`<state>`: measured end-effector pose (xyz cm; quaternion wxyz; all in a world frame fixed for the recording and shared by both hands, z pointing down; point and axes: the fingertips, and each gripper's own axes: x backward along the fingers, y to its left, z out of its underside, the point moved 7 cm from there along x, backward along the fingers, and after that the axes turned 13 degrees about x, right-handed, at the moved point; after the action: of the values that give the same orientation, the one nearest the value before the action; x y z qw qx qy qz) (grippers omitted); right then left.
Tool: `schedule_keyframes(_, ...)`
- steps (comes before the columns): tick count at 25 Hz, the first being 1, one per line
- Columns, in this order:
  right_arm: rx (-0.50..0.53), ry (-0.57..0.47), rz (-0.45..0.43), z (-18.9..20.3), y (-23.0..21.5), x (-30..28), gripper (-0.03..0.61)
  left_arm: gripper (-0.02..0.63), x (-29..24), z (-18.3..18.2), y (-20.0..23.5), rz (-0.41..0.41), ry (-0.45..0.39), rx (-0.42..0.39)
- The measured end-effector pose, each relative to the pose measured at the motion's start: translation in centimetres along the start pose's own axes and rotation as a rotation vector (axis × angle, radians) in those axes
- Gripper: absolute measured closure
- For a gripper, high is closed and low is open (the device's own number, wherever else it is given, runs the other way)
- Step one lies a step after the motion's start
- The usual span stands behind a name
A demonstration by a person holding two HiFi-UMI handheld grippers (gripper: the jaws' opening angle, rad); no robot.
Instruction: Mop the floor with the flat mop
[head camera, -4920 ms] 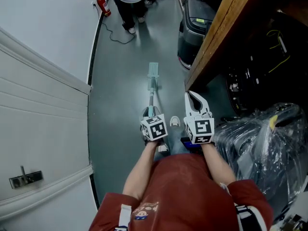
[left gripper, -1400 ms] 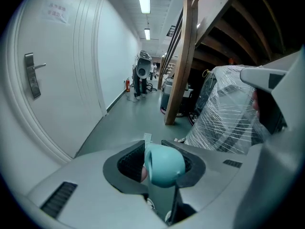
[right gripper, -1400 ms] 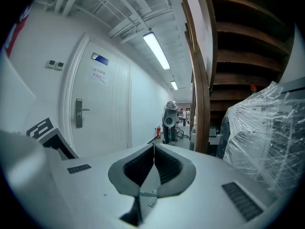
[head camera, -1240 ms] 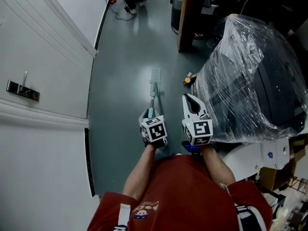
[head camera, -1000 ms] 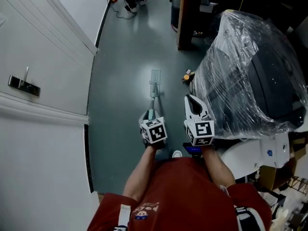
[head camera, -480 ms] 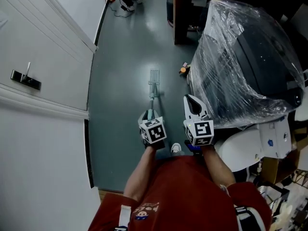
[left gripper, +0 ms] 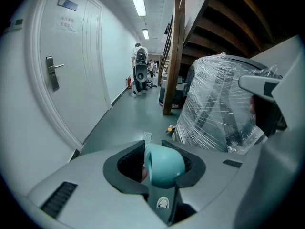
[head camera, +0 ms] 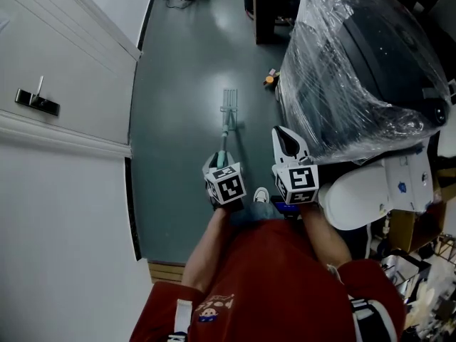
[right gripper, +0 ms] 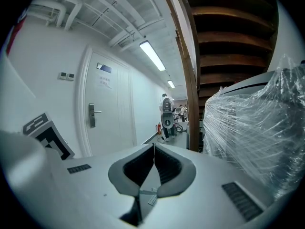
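Note:
The flat mop's pale head (head camera: 229,100) lies on the grey-green floor (head camera: 182,120) ahead of me, its thin pole (head camera: 224,135) running back to a teal grip (left gripper: 163,163). My left gripper (head camera: 216,161) is shut on that teal grip, and in the left gripper view the grip fills the space between the jaws. My right gripper (head camera: 283,138) hangs beside it to the right, jaws pressed together with nothing held (right gripper: 153,151). The mop head shows small (left gripper: 147,137) beyond the left jaws.
A white door (head camera: 57,70) with a handle (head camera: 32,100) lines the left wall. A bulky machine wrapped in clear film (head camera: 360,55) stands on the right, with a small orange object (head camera: 269,80) on the floor at its foot. A wooden post (left gripper: 172,56) and dark equipment (left gripper: 139,73) stand farther down the corridor.
I have stepped backward along the corridor, dragging the mop with me. The wrapped machine now sits farther up in view, and the wooden post and far equipment have slid toward the top edge.

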<state>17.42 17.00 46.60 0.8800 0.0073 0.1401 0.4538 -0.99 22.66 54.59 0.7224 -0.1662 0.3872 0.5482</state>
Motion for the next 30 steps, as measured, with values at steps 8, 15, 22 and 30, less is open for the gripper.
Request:
schedule_keyframes(8,0.016,0.005,0.028,-0.8,3.8,2.0,0.56,0.491,2.4,1.7,3.6,0.024,0.0,0.002)
schedule_keyframes(15,0.037,0.015,0.025,-1.5,8.7,4.5,0.56,0.491,5.3,3.9,6.7,0.047,0.011,0.018)
schedule_keyframes(22,0.057,0.02,0.035,-1.5,11.4,7.5,0.56,0.491,7.5,6.1,8.3,0.057,0.006,0.018)
schedule_keyframes(30,0.055,0.042,0.045,-0.3,14.8,11.6,0.56,0.491,10.6,9.6,10.6,0.058,0.011,0.026)
